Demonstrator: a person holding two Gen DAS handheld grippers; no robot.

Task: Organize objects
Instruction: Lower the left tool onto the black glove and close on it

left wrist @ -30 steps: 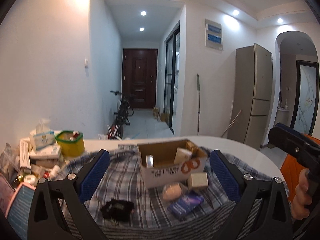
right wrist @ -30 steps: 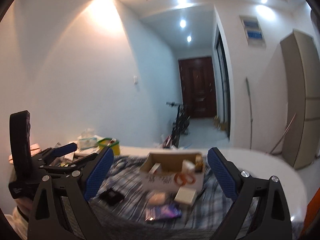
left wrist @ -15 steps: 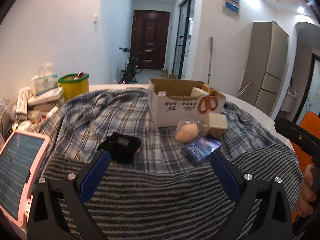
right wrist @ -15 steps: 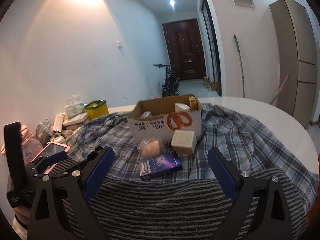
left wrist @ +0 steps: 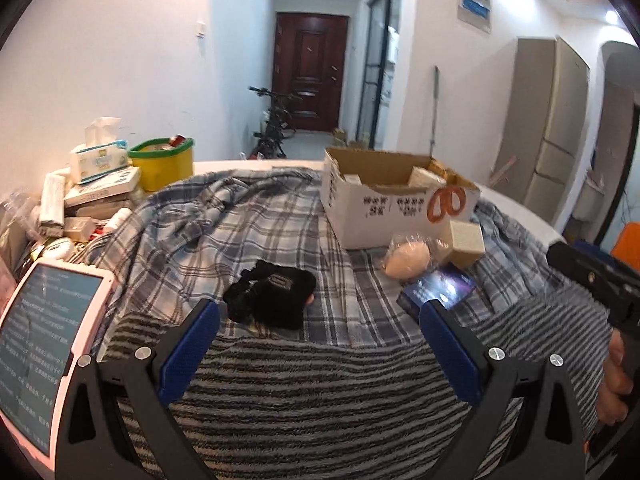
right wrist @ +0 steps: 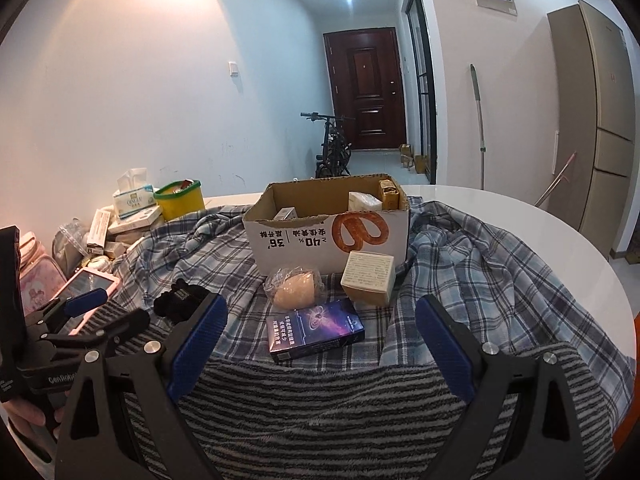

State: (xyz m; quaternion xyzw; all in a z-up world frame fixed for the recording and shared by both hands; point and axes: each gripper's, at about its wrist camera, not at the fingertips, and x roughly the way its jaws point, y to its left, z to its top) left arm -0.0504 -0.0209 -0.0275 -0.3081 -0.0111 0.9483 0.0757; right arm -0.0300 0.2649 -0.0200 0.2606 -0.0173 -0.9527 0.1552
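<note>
An open cardboard box [right wrist: 328, 232] [left wrist: 384, 208] with small packs inside stands on a plaid cloth [right wrist: 472, 264]. In front of it lie a beige sponge in plastic wrap [right wrist: 294, 288] [left wrist: 408, 258], a beige cube box [right wrist: 370, 272] [left wrist: 466, 240], a dark blue pack [right wrist: 316, 330] [left wrist: 438, 292] and a black crumpled item [left wrist: 272, 296] [right wrist: 180, 300]. My left gripper [left wrist: 320, 320] is open, just short of the black item. My right gripper [right wrist: 322, 316] is open, with the blue pack lying between its fingers' line of sight, a little ahead.
A pink tablet [left wrist: 44, 352] lies at the left edge. Behind it are stacked boxes, a tissue pack [left wrist: 100, 156] and a yellow tub with a green rim [left wrist: 164, 164]. A striped towel [right wrist: 360, 412] covers the near table. White round table rim [right wrist: 600, 264] at right.
Both grippers have tilted down and come closer to the table; the objects now appear larger and lower in view. Both stayed open and nothing was picked up.
</note>
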